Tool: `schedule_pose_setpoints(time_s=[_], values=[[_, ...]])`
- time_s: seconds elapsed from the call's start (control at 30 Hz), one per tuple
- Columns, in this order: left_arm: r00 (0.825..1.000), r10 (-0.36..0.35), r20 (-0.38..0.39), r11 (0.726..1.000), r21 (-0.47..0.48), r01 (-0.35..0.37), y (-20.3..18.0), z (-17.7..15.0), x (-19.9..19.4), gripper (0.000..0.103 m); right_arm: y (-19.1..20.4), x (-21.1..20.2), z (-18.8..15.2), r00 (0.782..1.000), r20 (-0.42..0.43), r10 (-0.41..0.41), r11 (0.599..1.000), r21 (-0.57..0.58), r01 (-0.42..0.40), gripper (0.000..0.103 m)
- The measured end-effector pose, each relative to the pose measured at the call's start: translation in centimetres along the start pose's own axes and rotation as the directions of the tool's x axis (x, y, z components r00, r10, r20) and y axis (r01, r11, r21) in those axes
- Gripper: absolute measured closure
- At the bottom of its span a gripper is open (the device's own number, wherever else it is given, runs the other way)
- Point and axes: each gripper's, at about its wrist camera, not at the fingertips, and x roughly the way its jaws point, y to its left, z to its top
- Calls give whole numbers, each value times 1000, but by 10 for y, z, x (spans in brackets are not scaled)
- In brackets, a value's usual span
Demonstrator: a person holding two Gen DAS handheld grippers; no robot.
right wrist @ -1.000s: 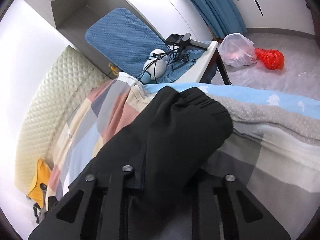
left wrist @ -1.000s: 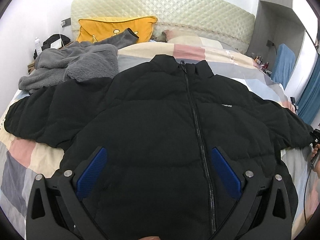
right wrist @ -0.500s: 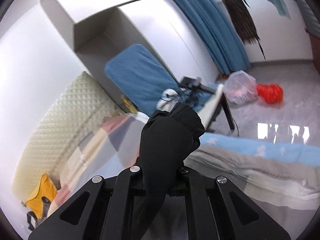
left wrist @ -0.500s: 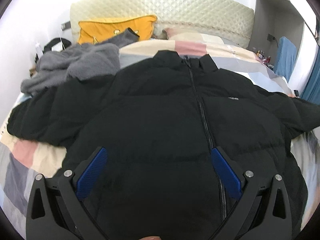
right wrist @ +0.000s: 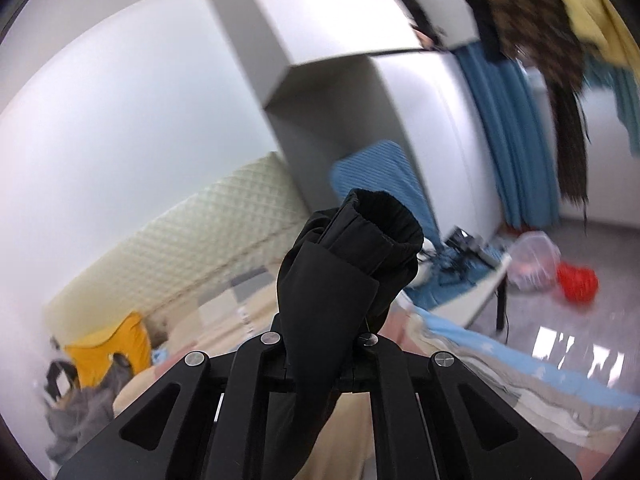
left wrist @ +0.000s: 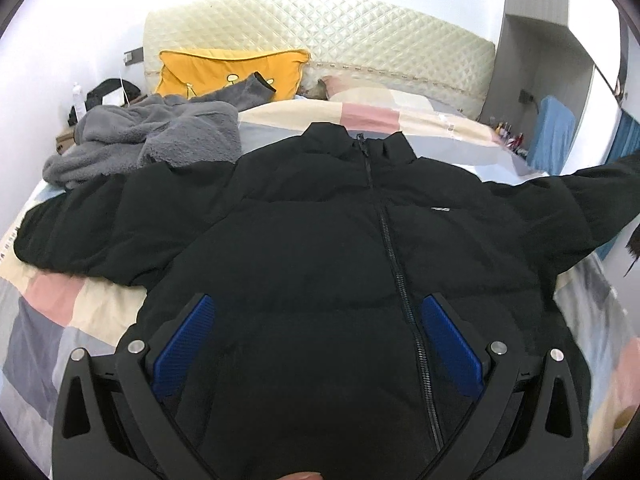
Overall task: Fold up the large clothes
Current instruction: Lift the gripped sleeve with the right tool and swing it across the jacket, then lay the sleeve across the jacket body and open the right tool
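A black puffer jacket (left wrist: 320,248) lies face up and zipped on the patchwork bed, collar toward the headboard. My left gripper (left wrist: 316,320) is open, its blue pads (left wrist: 184,344) spread just above the jacket's lower front. My right gripper (right wrist: 324,344) is shut on the jacket's right sleeve cuff (right wrist: 360,248) and holds it up in the air. In the left wrist view that sleeve (left wrist: 592,196) rises off the bed toward the right edge. The left sleeve (left wrist: 80,224) lies flat on the quilt.
A grey fleece garment (left wrist: 152,140) is heaped at the bed's far left, by a yellow pillow (left wrist: 228,72) and the quilted headboard (left wrist: 320,44). A blue chair (right wrist: 384,184), a small table (right wrist: 472,280) with cables and a red bag (right wrist: 576,280) stand right of the bed.
My right gripper closed on the sleeve cuff and lifted it off the bed, tilting upward. The left gripper stayed open and shifted slightly over the jacket's front.
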Motion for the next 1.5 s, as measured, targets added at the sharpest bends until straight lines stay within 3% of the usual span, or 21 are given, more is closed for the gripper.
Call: schedule_pose_setpoints(time_s=[0.27,0.4,0.57,0.73,0.9,1.1,1.2,1.27,1.37,1.5], values=[[997,10,78,999,-50,-6,30,3,-28,0,141,-46,-8,994,39,98,970,-227,-86,98],[994,-20,103,993,-112,32,50,1,-27,0,214,-54,-28,982,-1,187,928,-329,-177,97],[997,-46,61,991,-121,53,55,-3,-15,0,293,-45,-86,953,-118,279,860,-411,-303,97],[998,-18,57,999,-44,20,51,-3,-19,0,361,-41,-152,886,-261,384,769,-440,-463,97],[997,15,81,1000,-22,-13,63,0,-23,0,422,-32,-227,810,-425,404,686,-446,-575,95],[997,49,62,996,-74,-44,86,-3,-10,0,467,-19,-292,744,-571,347,664,-410,-625,91],[998,45,40,993,-112,-40,96,-3,-2,0,470,5,-323,681,-666,305,665,-362,-653,91],[998,55,42,990,-134,-49,101,-3,0,0,475,13,-345,668,-693,271,657,-374,-654,91],[990,130,52,985,-123,-123,104,-5,2,0,472,27,-375,635,-740,223,644,-377,-666,91],[993,116,33,985,-133,-110,108,-7,6,0,463,49,-415,540,-828,151,655,-325,-682,91]])
